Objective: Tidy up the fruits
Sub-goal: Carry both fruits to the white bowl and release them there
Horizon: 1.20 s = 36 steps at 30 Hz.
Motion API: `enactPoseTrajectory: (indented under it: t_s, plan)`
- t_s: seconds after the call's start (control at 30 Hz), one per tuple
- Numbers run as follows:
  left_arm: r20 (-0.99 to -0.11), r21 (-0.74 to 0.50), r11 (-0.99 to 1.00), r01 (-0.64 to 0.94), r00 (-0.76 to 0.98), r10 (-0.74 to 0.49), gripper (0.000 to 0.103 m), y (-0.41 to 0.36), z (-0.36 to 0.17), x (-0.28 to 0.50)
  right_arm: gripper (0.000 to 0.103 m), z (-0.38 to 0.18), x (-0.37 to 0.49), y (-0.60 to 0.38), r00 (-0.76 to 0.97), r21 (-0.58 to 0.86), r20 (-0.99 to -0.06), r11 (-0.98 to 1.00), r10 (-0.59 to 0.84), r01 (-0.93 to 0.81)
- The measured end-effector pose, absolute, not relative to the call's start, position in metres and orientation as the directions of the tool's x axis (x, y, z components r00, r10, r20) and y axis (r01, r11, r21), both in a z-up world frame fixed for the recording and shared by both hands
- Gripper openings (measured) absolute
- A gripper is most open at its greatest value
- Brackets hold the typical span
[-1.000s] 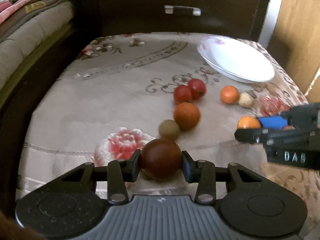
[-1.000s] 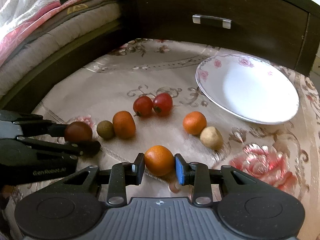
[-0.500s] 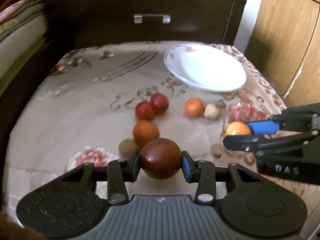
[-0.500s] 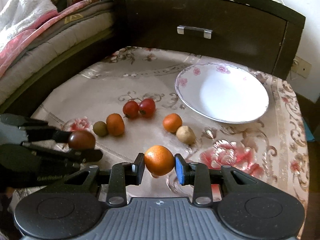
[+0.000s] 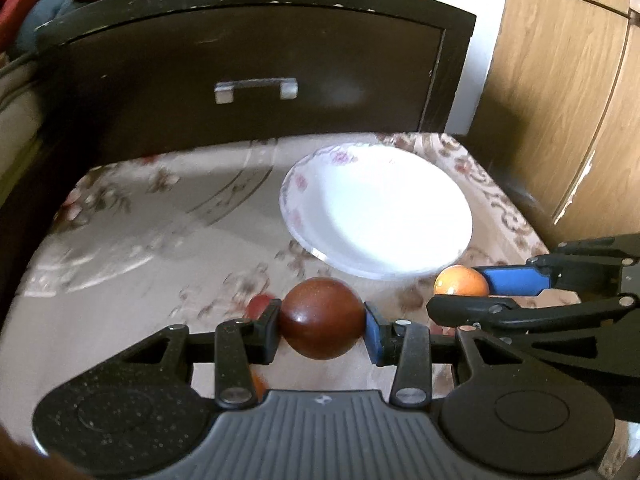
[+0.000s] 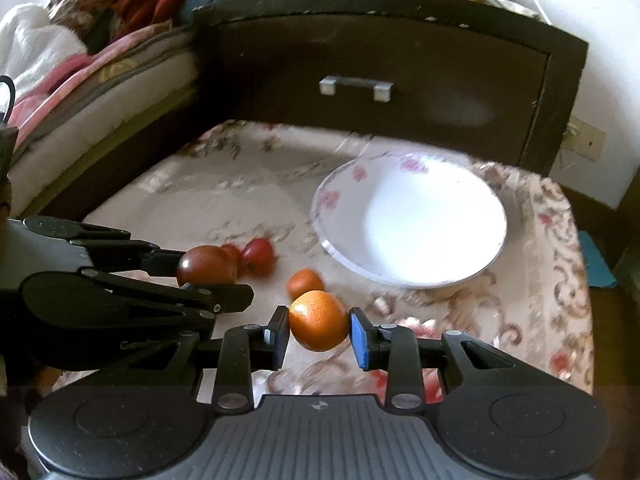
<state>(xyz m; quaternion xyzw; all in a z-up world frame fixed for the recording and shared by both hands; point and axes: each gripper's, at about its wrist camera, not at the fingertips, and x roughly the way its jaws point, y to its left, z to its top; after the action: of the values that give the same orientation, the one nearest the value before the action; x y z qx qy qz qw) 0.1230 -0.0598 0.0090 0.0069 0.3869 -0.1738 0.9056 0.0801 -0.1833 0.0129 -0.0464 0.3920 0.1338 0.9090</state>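
A bedroom in a home: folded blankets (image 6: 60, 76) lay piled on a mattress (image 6: 96, 128) beside a dark wooden drawer unit (image 6: 400, 76), with a flowered cloth (image 6: 224, 188) spread below and a wooden wardrobe (image 5: 568, 92) at right.

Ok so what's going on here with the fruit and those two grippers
A person is sorting fruit with two handheld grippers. The left gripper is shut on a dark red fruit, and the right gripper is shut on an orange. Both are held above the floral cloth, short of the white plate, which has nothing in it yet. A few small fruits lie on the cloth.
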Motion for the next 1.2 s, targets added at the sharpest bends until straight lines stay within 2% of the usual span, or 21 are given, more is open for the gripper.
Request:
enactPoseTrajectory:
  t_s: [0.57,1.2]
  plan:
    - [-0.709,-0.072,0.936,0.345,0.642,-0.291,0.049,-0.091,0.003,0.179,0.026,0.005,0.135,-0.222,0.69,0.04,-0.706,0.983,0.157,-0.182]
    - [-0.71,-0.028,0.936,0.351,0.652,-0.266,0.05,-0.101,-0.003,0.187,0.029,-0.008,0.152,-0.232,0.686,0.036,-0.714,0.986,0.14,-0.164]
